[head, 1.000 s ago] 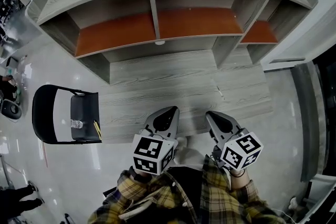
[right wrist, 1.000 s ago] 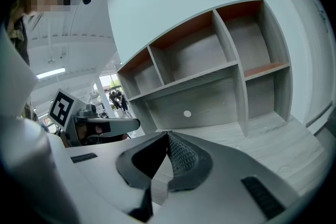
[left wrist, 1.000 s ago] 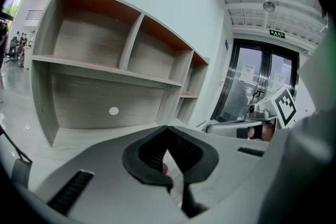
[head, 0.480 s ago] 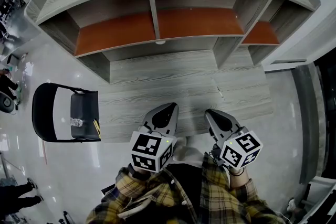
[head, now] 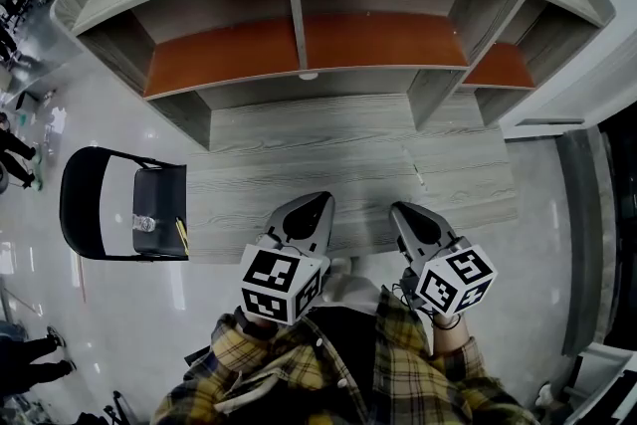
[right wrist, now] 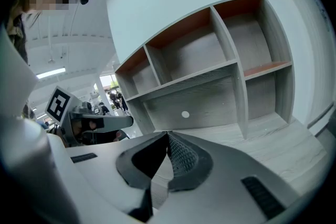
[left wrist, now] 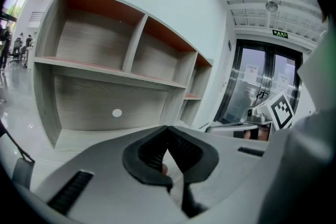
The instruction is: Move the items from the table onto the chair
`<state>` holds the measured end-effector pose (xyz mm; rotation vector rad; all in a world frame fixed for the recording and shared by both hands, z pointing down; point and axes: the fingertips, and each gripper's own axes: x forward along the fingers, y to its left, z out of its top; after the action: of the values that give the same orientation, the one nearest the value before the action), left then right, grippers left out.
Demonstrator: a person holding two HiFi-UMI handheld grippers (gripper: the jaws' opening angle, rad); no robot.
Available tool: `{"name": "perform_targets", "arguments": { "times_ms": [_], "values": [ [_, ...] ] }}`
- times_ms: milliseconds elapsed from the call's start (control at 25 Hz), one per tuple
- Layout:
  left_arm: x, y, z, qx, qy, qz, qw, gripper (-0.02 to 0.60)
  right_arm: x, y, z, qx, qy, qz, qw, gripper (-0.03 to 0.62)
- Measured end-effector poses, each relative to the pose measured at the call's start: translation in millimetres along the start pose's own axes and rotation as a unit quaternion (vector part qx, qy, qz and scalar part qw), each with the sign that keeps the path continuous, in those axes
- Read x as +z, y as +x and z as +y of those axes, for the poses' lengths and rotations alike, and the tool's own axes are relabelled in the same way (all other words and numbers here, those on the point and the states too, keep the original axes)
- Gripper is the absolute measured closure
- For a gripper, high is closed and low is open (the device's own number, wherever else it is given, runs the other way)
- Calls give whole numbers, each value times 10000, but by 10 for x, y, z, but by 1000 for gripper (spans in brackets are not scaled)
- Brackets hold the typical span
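The black folding chair (head: 100, 214) stands left of the grey wooden table (head: 338, 159). On its seat lie a small clear bottle (head: 145, 224) and a thin yellow stick-like item (head: 182, 234). I see no loose item on the tabletop. My left gripper (head: 318, 202) and right gripper (head: 400, 211) hover side by side over the table's near edge, both pointing at the shelves. In the left gripper view the left gripper (left wrist: 168, 129) has its jaws together with nothing between them. The right gripper (right wrist: 168, 135) is likewise shut and holds nothing.
A shelf unit (head: 299, 45) with orange-backed compartments rises along the table's far side. Glossy floor (head: 109, 304) surrounds the chair. Glass doors (left wrist: 257, 86) stand to the right. People stand far off at the left edge (head: 15, 149).
Both grippers stay shut and nearly in place over the near table edge. The head view has shifted slightly, and the people at the far left have moved.
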<state>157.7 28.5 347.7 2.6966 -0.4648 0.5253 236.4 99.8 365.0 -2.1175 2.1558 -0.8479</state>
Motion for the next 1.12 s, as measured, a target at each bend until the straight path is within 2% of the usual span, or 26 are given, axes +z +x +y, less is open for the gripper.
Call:
{"name": "perform_targets", "arguments": {
  "times_ms": [240,440,600,920,1120],
  "values": [
    [-144,-119,152,236,-180,126,9995,578,-163,28,-372,-171,70,224,9996,574],
    [-322,-261,367,555,-397,305,9972,578,-409,126,-807,-384,10,622,9973,571],
    [-440,-359,529,822,-534,438,9942,578,-639,267,-1170,-525,-68,984,9937,493],
    [-648,-430,649,1034,-742,684,9895,578,-1252,559,-2152,-1255,-289,1727,9765,463],
    [-704,-398,624,1085,-764,770,9882,578,-1509,719,-2467,-1327,-448,2084,9680,464]
  ]
}}
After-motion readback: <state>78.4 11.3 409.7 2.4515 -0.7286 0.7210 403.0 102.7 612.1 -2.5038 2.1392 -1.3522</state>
